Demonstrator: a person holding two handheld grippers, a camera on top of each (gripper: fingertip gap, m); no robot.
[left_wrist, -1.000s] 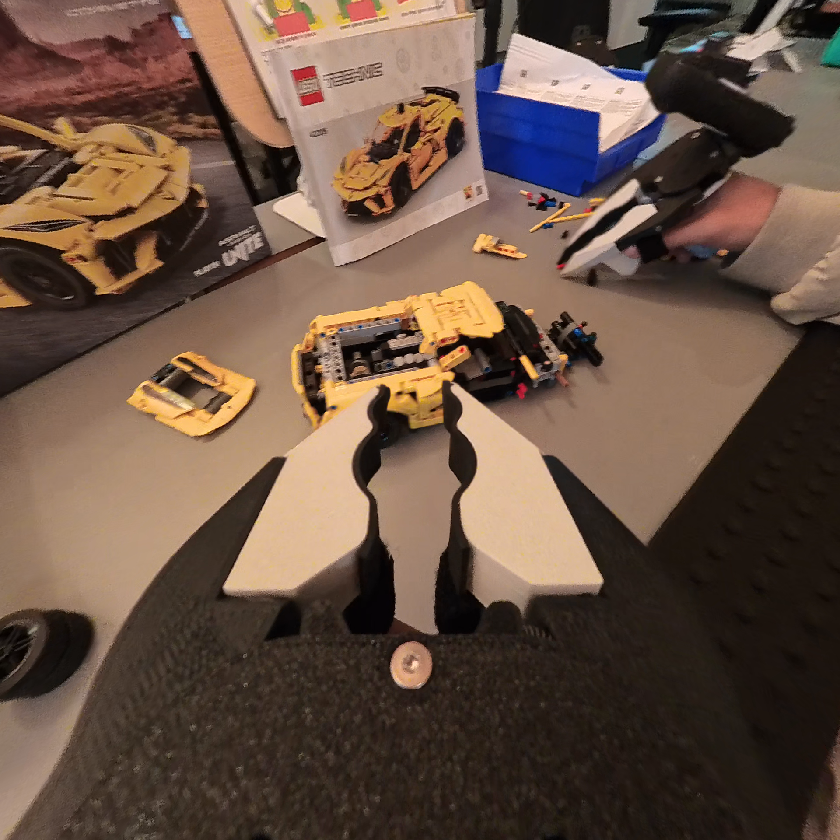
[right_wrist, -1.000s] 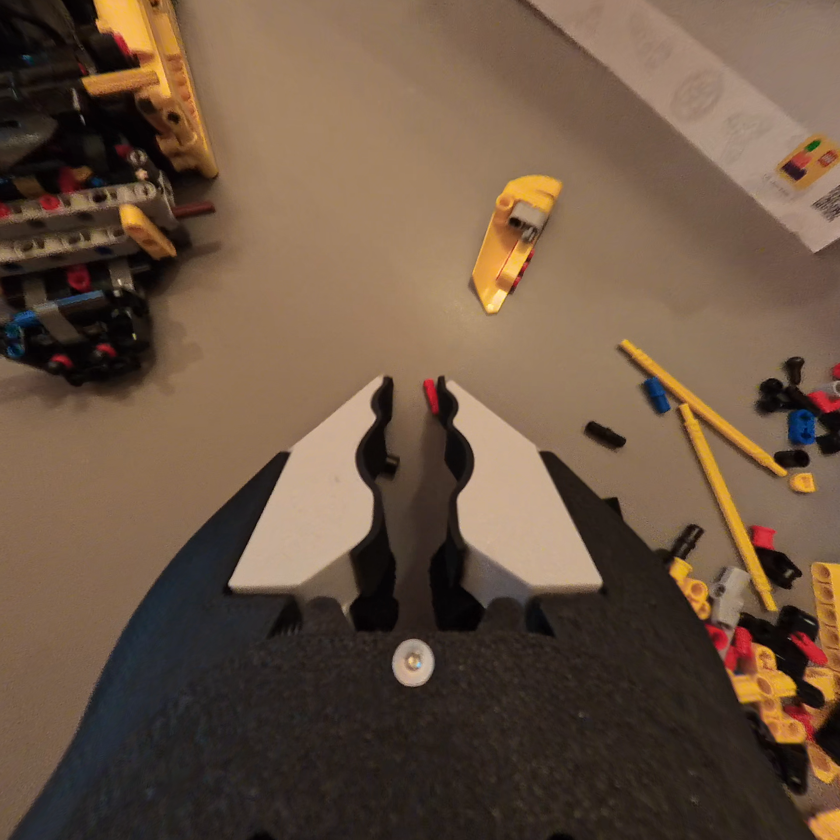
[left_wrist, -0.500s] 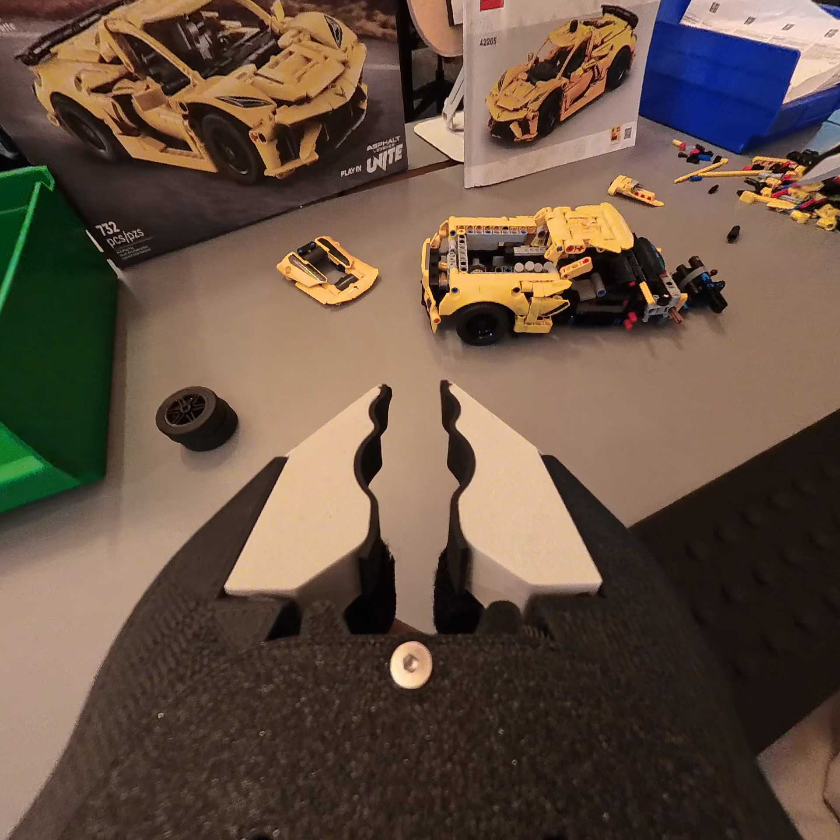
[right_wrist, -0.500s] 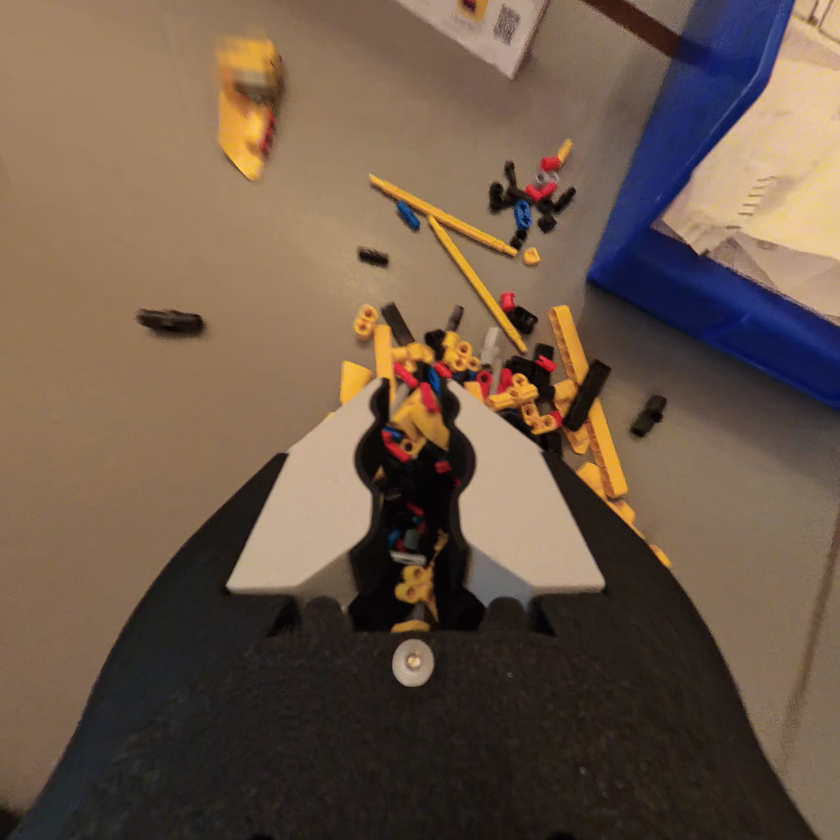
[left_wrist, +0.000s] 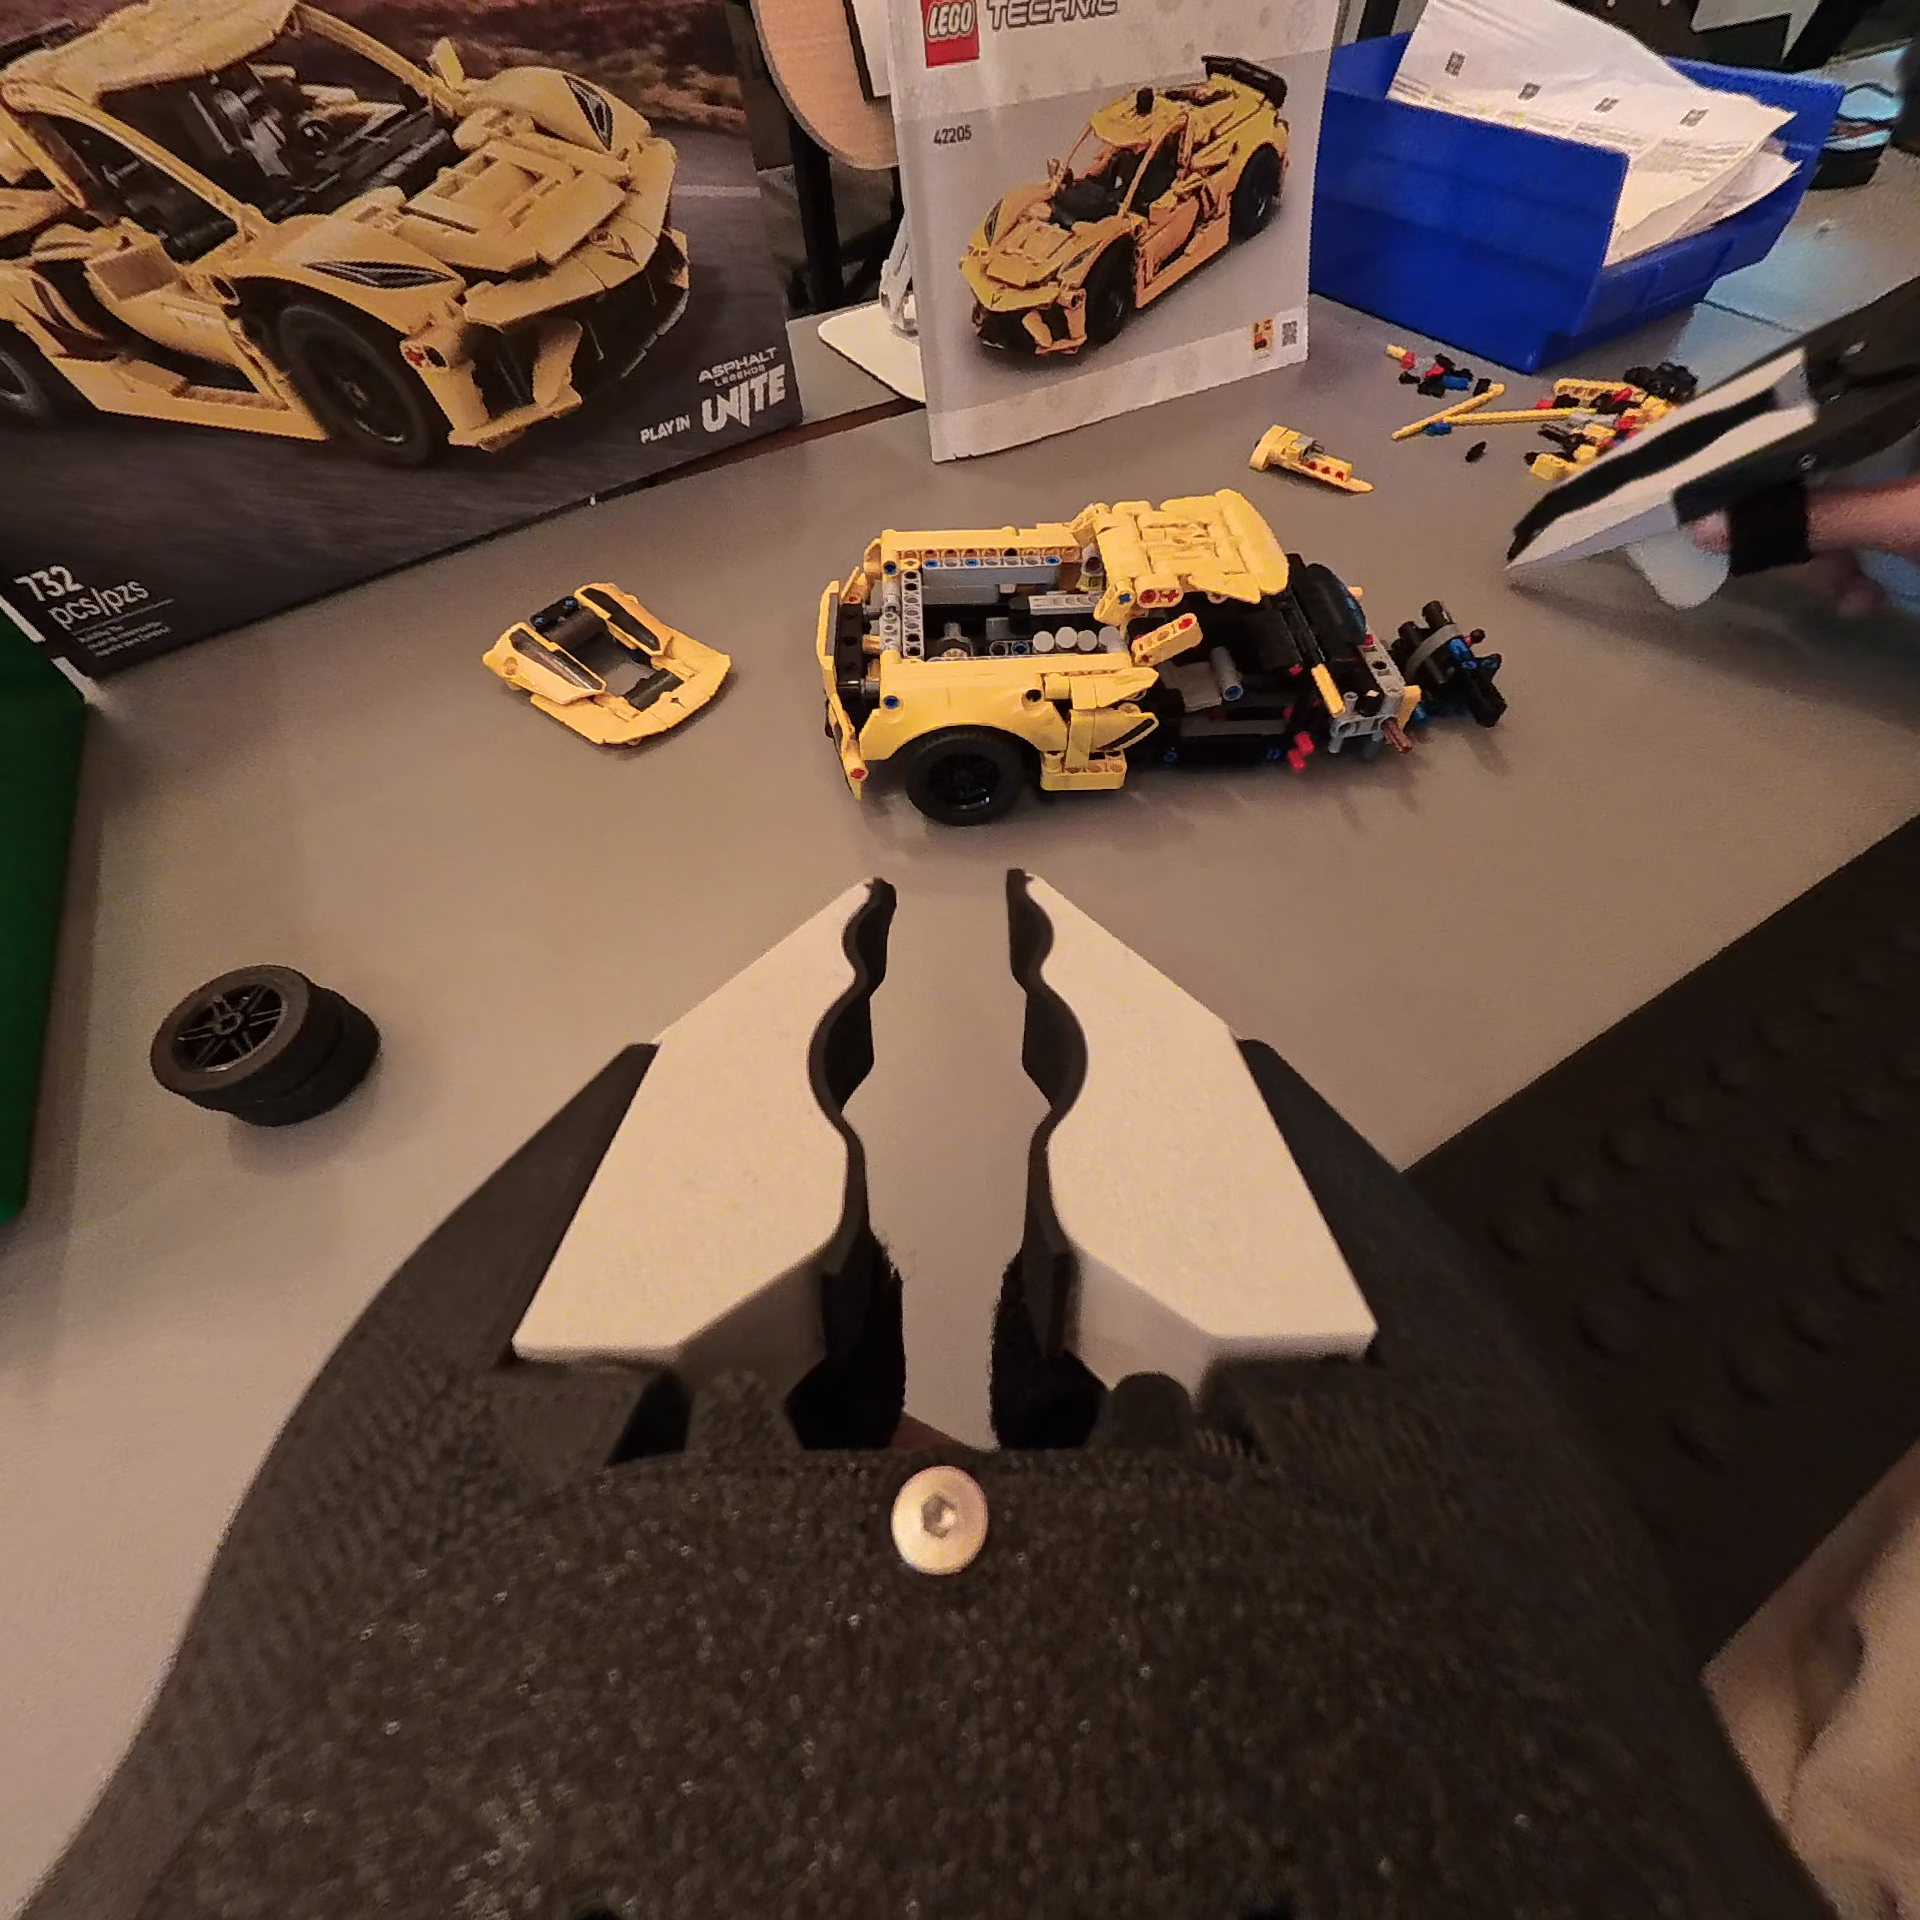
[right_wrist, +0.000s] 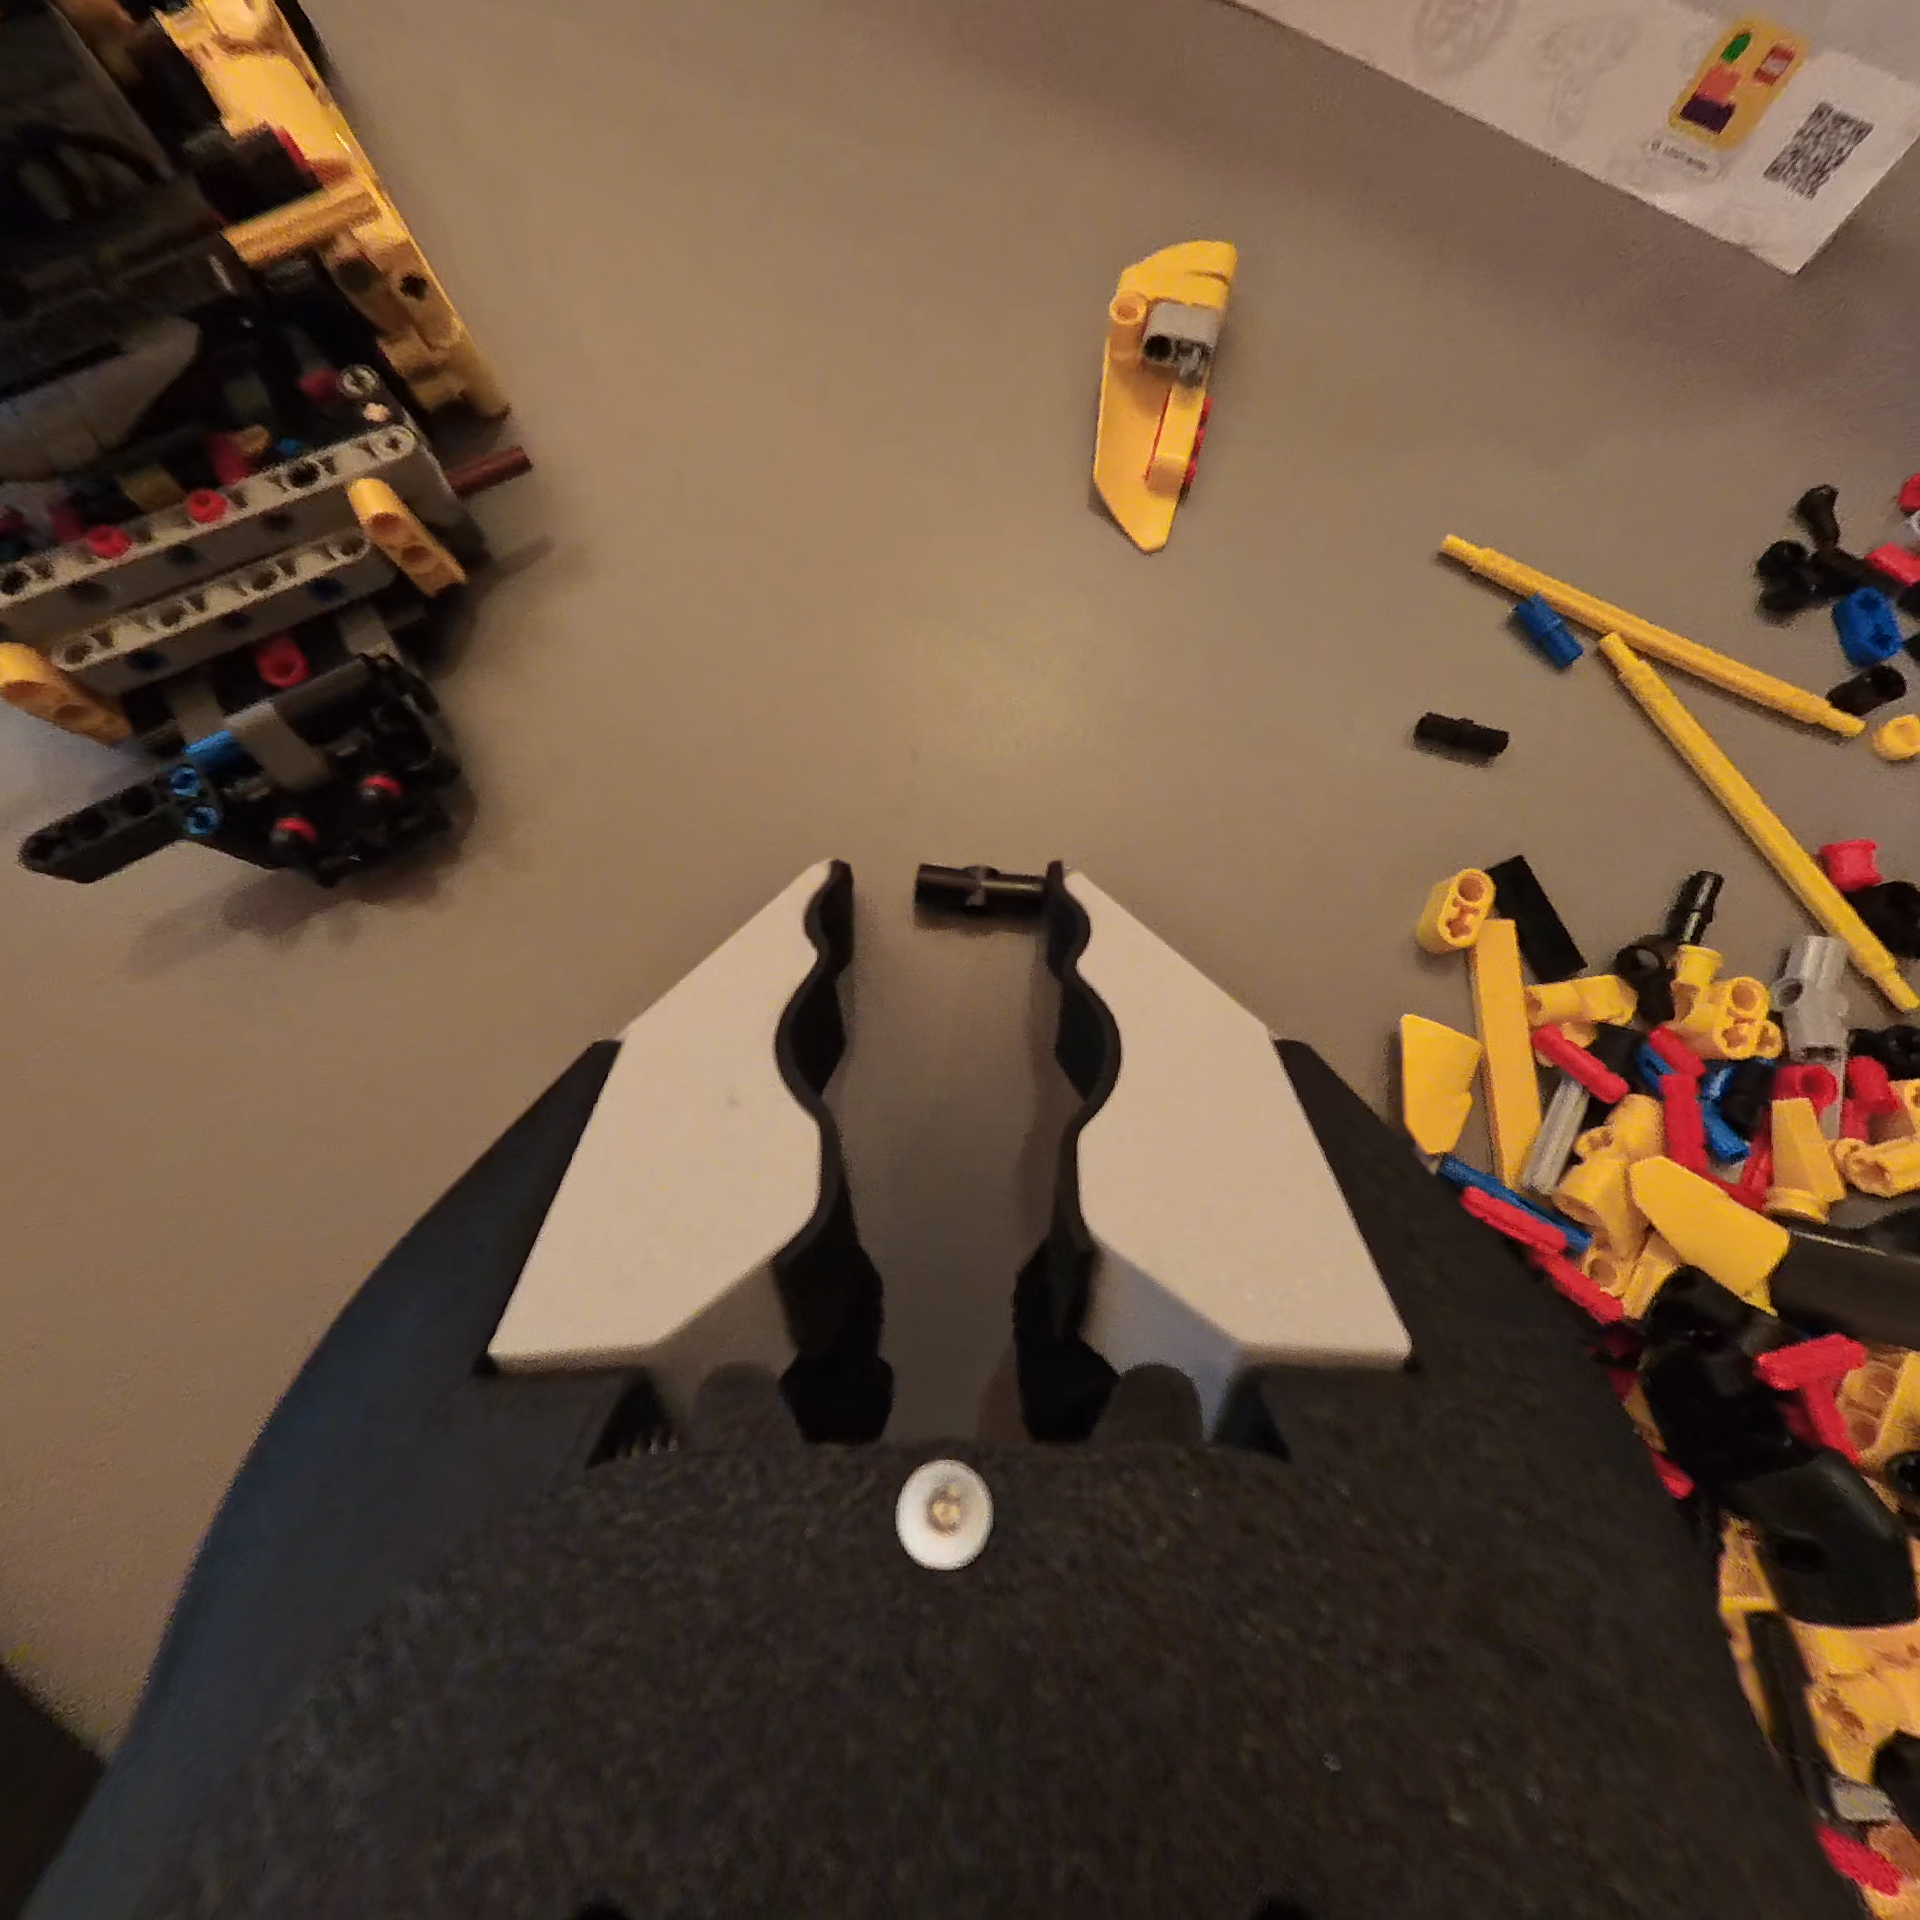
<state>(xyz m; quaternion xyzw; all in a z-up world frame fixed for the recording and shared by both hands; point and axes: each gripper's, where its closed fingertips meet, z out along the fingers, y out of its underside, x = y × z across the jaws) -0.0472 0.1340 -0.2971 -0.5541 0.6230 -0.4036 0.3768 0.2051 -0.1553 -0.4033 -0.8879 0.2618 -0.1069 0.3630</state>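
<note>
Our right gripper (right_wrist: 948, 871) has its fingers spread, with nothing clamped between them. A small black connector pin (right_wrist: 977, 890) lies crosswise on the grey table (right_wrist: 831, 312) right at the fingertips. Its right end meets, or all but meets, the tip of the right-hand finger (right_wrist: 1174, 1091), while a clear gap separates its left end from the other finger. We cannot tell whether the tips touch the tabletop or hang just above it. The pin is short and round, so we judge it would roll or skid at a one-sided nudge. It sits at the very tips, not back in the wavy hollows of the pads. Just to the right lies a pile of loose yellow, red, blue and black pieces (right_wrist: 1662, 1122). Beyond it are two long yellow axles (right_wrist: 1642, 634) and a second black pin (right_wrist: 1460, 732). A small yellow wedge assembly (right_wrist: 1158, 395) lies farther ahead, and the open rear end of the partly built yellow car (right_wrist: 260, 582) is off to the left, well apart. Our left gripper (left_wrist: 948, 883) is also spread and empty, held over bare table. The car is ahead of it, near but not touching. A yellow hood panel (left_wrist: 608, 665) and a black wheel (left_wrist: 260, 1044) lie to its left.
</note>
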